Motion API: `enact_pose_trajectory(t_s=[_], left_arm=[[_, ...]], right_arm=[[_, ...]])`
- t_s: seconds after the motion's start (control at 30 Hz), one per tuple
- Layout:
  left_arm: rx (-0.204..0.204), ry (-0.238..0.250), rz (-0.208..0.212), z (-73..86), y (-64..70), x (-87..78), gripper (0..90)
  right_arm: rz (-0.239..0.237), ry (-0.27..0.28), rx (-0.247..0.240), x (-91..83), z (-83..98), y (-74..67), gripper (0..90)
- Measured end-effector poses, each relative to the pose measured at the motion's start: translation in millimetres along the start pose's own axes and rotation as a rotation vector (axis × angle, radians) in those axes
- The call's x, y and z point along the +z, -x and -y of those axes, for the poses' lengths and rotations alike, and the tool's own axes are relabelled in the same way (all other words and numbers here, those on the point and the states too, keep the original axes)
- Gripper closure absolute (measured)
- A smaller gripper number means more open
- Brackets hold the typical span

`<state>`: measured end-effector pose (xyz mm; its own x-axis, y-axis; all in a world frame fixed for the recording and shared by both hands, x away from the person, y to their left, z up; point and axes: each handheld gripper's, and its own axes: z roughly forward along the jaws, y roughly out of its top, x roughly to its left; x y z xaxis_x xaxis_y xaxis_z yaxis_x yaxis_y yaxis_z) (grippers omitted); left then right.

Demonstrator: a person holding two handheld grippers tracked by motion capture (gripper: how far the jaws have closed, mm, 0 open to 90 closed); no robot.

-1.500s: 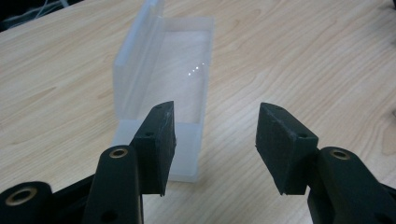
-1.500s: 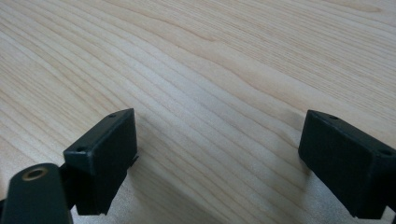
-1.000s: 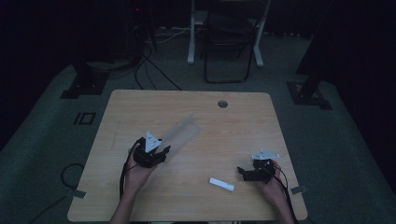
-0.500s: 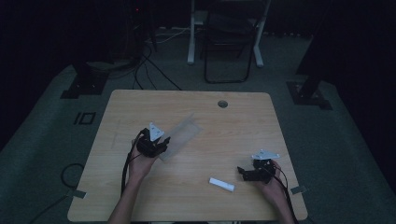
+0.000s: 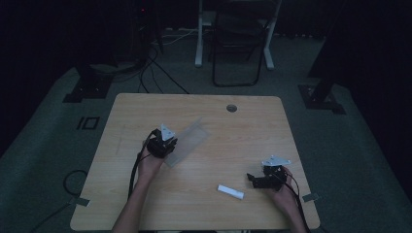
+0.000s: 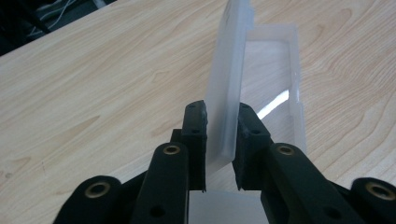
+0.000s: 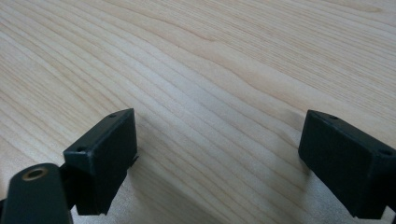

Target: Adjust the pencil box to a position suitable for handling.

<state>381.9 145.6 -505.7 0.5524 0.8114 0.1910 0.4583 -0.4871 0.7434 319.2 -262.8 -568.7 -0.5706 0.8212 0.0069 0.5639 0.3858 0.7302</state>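
Frosted, see-through box (image 6: 261, 84), one, lid upright, clamped between just-closed left gripper (image 6: 222, 128) fingers (image 6: 194, 123); one white stick (image 5: 230, 191) on table (image 5: 291, 126); right gripper (image 7: 217, 154) fingers released.

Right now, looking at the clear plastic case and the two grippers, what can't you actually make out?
- Clear plastic case, left gripper view: its near end is hidden behind the left gripper, whose jaws have just been closing on the raised lid.
- Same case, high view: too dim and small to tell whether anything is inside.
- Small white piece, high view: too small to identify.
- Right gripper, its own view: jaw bases cut off by the bottom edge.
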Motion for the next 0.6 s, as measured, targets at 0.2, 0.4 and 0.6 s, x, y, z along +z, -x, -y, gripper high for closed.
enact_pose_trajectory(t_s=[0.2, 0.4, 0.6], left_arm=[[0.053, 0.009, 0.029, -4.5, 13.2, -0.4, 82.5], [0.105, 0.019, 0.068, -7.8, 27.8, -0.7, 83.2], [0.164, 0.041, 0.123, -12.6, 47.0, 0.5, 83.3]], right_arm=[[0.000, 0.000, 0.000, 0.0, 0.0, 0.0, 11.4], [0.000, 0.000, 0.000, 0.0, 0.0, 0.0, 11.4], [0.000, 0.000, 0.000, 0.0, 0.0, 0.0, 11.4]])
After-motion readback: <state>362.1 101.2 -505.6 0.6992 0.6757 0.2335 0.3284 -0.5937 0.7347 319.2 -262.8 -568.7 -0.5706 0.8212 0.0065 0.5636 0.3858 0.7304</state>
